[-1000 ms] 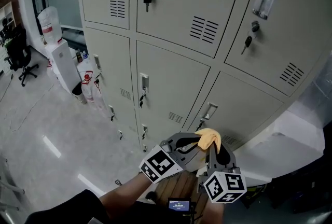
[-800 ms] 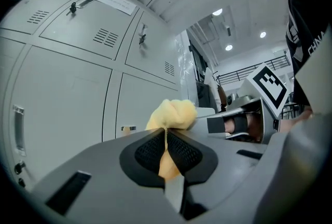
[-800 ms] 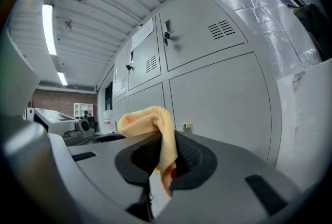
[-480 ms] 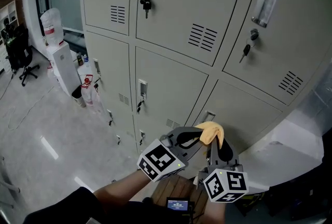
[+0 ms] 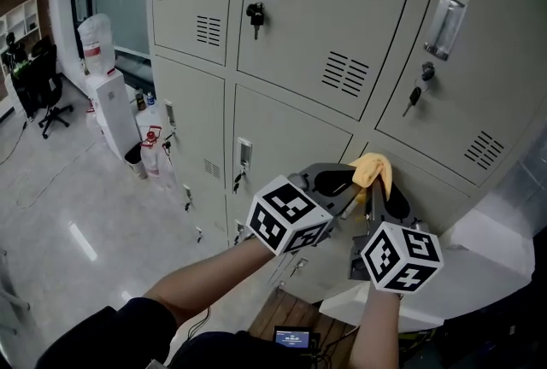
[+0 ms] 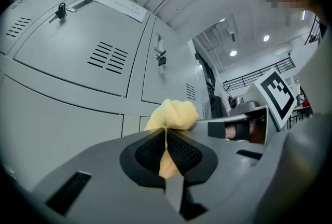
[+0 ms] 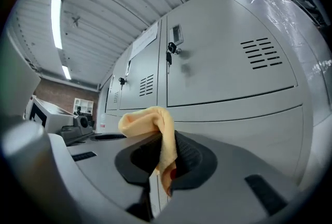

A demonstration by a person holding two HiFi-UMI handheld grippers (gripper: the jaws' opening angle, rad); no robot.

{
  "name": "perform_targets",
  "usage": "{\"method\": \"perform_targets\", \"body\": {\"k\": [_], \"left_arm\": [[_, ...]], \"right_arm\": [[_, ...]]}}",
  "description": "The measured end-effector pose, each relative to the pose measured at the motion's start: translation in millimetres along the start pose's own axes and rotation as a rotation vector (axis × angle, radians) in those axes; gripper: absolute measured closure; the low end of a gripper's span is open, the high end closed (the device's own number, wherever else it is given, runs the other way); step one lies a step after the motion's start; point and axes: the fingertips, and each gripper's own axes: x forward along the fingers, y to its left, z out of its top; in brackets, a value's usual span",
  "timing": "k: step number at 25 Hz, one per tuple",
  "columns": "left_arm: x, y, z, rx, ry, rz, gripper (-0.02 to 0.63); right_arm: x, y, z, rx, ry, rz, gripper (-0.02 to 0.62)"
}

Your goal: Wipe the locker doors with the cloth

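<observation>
Clamping crumpled yellow cloth (image 5: 373,168) in left gripper (image 5: 349,181) and right gripper (image 5: 379,191), bunched just past the jaw tips, close before grey metal locker doors (image 5: 291,124).

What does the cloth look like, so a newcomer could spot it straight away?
Look at the wall of pale grey lockers, then low in front of it, where the left hand-held gripper and right hand-held gripper meet. Pinched in both sets of shut jaws is the cloth, a crumpled wad and the only soft, yellow-orange thing among grey metal.
</observation>
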Motion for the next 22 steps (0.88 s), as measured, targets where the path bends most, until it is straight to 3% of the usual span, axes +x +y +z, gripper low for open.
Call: {"method": "perform_targets", "body": {"k": [10,22], "left_arm": [[14.2,26.1,-3.3,-0.044,0.015,0.017,0.578],[21.2,27.2,-2.7,-0.072,0.016,0.003,0.58]], "right_arm": [[29.7,-7.4,0.2,-0.047,0.033,-0.031,0.532],[33.9,-14.4,2.6,-0.057,0.042,-0.065,0.532]]}}
